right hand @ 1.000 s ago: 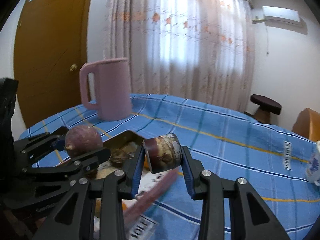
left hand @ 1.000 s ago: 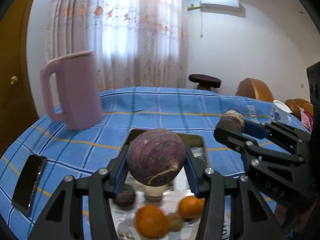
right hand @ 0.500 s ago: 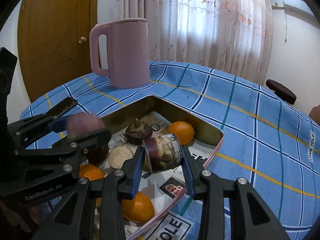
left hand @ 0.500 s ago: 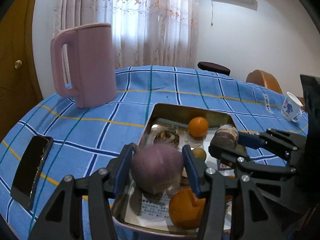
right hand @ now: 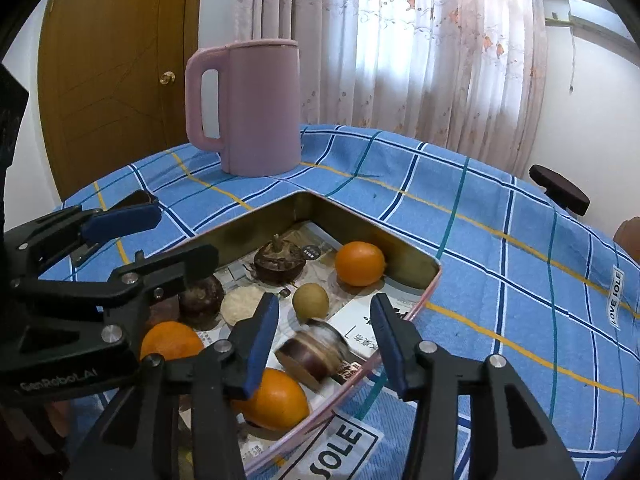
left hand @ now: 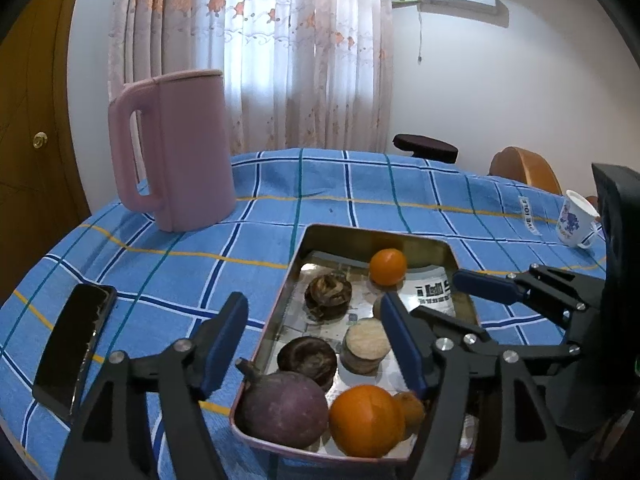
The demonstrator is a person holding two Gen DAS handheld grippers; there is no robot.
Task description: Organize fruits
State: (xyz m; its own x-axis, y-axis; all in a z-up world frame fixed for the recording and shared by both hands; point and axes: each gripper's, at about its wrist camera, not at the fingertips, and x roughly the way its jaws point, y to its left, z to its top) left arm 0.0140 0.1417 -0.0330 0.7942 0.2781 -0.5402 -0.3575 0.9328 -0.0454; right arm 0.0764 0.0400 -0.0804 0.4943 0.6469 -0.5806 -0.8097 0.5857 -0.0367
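A metal tray [left hand: 376, 237] [right hand: 400, 256] on the blue checked table holds several fruits: oranges [left hand: 387, 266] [right hand: 360, 263], dark round fruits [left hand: 328, 296] and a cut pale piece [left hand: 366, 345]. My left gripper [left hand: 316, 340] is open and empty above the tray's near left corner, where a purple round fruit [left hand: 282, 408] lies. My right gripper [right hand: 324, 336] is open and empty over the tray's near right edge; a brown banded fruit [right hand: 312, 352], blurred, lies below it between the fingers.
A pink jug [left hand: 176, 148] [right hand: 248, 108] stands at the back left of the table. A black phone [left hand: 74, 342] lies left of the tray. A white printed cup [left hand: 574, 220] stands at the far right. A stool and chair stand behind the table.
Both grippers lowered over the tray and opened. The left let go of the purple fruit, the right let go of the brown banded fruit; both fruits now lie in the tray.
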